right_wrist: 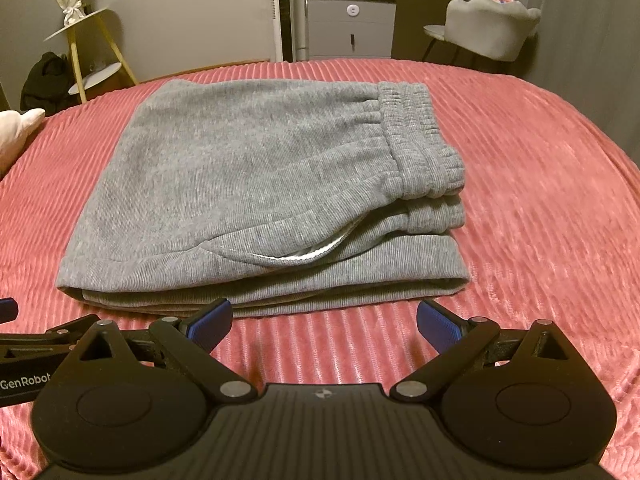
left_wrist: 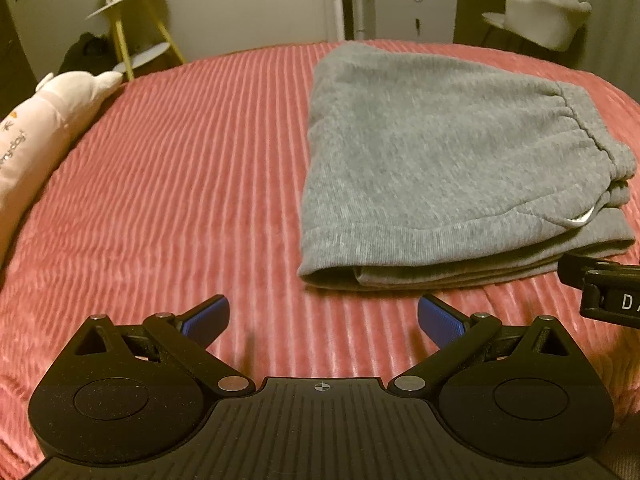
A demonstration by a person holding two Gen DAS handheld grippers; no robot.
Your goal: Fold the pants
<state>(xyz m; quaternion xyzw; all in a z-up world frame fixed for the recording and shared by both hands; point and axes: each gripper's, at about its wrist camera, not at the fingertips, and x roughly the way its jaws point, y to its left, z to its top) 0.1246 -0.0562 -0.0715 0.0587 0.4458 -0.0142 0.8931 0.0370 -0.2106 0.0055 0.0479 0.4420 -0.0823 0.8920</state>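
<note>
Grey sweatpants (right_wrist: 256,184) lie folded into a thick rectangle on the pink ribbed bedspread (right_wrist: 540,208), elastic waistband on top at the right. In the left wrist view the pants (left_wrist: 432,168) lie ahead and to the right. My left gripper (left_wrist: 323,320) is open and empty, above the bedspread (left_wrist: 180,184) just before the stack's near left corner. My right gripper (right_wrist: 325,324) is open and empty, right in front of the stack's near edge. Each gripper's body shows at the edge of the other's view.
A pink plush pillow (left_wrist: 36,128) lies along the bed's left edge. Beyond the bed stand a yellow-legged side table (right_wrist: 92,48), a grey cabinet (right_wrist: 348,24) and a pale chair (right_wrist: 492,28).
</note>
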